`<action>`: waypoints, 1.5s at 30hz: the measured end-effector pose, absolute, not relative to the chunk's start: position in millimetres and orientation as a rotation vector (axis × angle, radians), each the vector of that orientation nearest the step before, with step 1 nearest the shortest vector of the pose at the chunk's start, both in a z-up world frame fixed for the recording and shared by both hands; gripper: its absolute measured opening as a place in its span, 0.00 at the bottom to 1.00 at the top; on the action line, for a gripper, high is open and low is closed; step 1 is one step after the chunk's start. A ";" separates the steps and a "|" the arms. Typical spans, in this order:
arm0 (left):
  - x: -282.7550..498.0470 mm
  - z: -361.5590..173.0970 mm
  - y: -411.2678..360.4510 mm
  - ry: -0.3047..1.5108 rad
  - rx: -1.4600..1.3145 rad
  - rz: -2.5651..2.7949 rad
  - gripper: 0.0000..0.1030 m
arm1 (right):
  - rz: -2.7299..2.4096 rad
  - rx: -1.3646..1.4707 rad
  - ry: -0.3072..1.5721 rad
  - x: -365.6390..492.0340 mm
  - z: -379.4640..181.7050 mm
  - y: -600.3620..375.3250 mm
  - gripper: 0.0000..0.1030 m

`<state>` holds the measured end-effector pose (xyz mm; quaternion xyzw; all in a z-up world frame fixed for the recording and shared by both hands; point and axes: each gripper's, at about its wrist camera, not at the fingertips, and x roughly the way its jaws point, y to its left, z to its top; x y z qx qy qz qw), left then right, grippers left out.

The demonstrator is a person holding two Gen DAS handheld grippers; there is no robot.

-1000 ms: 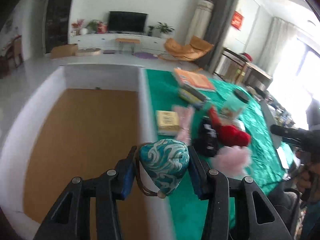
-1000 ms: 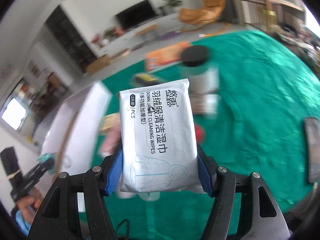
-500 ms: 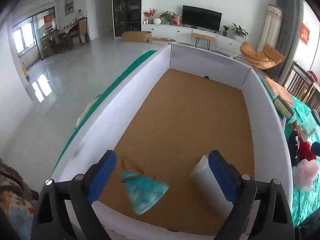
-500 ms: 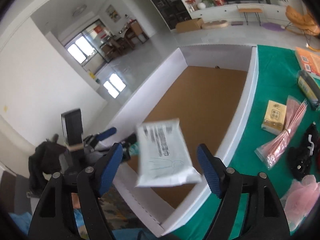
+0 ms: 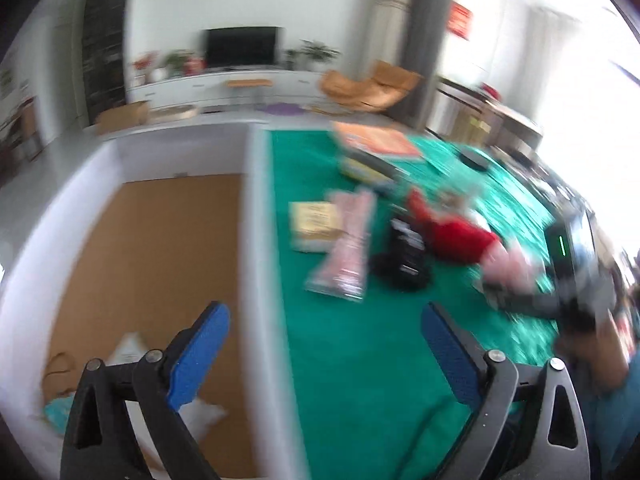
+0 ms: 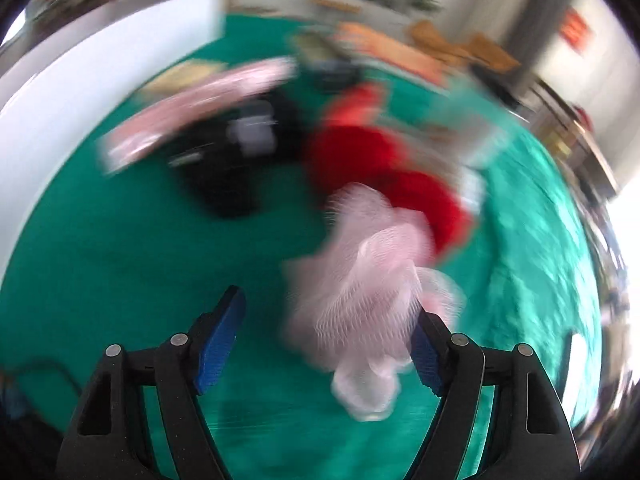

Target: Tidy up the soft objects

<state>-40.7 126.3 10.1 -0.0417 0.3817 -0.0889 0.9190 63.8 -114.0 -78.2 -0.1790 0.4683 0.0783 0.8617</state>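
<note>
Pink mesh pouf [image 6: 368, 276], one, two packets, one red cloth [image 6: 384, 168]

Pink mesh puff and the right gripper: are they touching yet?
Cannot tell. In the right wrist view the pink mesh puff sits between the open jaws of the right gripper, overlapping the right-hand pad, but motion blur hides whether they meet.

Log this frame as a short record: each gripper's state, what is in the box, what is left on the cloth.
left gripper: open, nothing between its pads
right gripper: open, pink mesh puff between the fingers, not clamped
box: white walls, brown floor; teal pouch and white wipes pack lie inside
green cloth: pink packet, black item, red item, yellow pack
image: motion-blurred
</note>
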 end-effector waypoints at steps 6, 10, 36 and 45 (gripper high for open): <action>-9.4 -38.3 32.2 0.916 -0.008 -0.320 0.96 | -0.001 0.021 0.790 70.6 -35.9 -214.3 0.77; 22.2 -75.2 18.4 0.971 -0.008 -0.268 0.96 | -0.083 0.269 0.739 52.6 -51.6 -262.2 0.77; 63.0 -101.0 2.1 0.943 0.075 -0.177 1.00 | -0.370 0.197 0.883 129.3 -101.9 -318.7 0.87; 62.9 -101.0 1.9 0.942 0.076 -0.176 1.00 | -0.371 0.195 0.884 129.6 -102.0 -319.0 0.87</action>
